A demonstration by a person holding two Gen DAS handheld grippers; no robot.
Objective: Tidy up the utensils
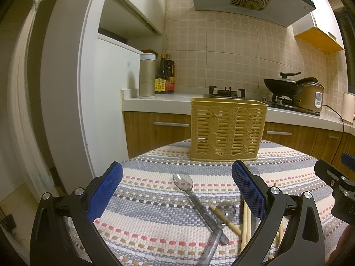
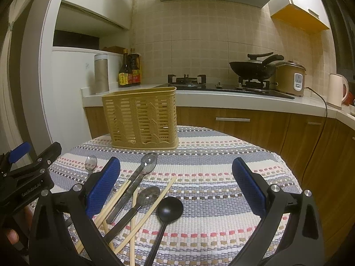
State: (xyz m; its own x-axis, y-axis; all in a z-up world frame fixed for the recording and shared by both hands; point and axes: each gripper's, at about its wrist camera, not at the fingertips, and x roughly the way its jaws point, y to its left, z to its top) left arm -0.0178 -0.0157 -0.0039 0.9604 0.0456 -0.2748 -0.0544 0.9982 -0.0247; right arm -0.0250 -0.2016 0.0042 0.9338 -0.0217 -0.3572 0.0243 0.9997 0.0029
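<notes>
Both grippers, left gripper [image 1: 177,190] and right gripper [image 2: 176,185], hover level, jaws wide and holding nothing, over scattered spoons and chopsticks on the striped woven tablecloth [image 2: 210,177].

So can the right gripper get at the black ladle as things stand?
Probably yes. The right gripper is open, and the black ladle lies on the woven cloth between its fingers with nothing lying on top; only a wooden chopstick sits close alongside.

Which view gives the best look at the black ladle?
The right wrist view. The black ladle lies in the open on the striped cloth between the right gripper's open fingers, bowl and handle both visible beside the chopsticks. In the left wrist view I cannot find the ladle at all.
</notes>
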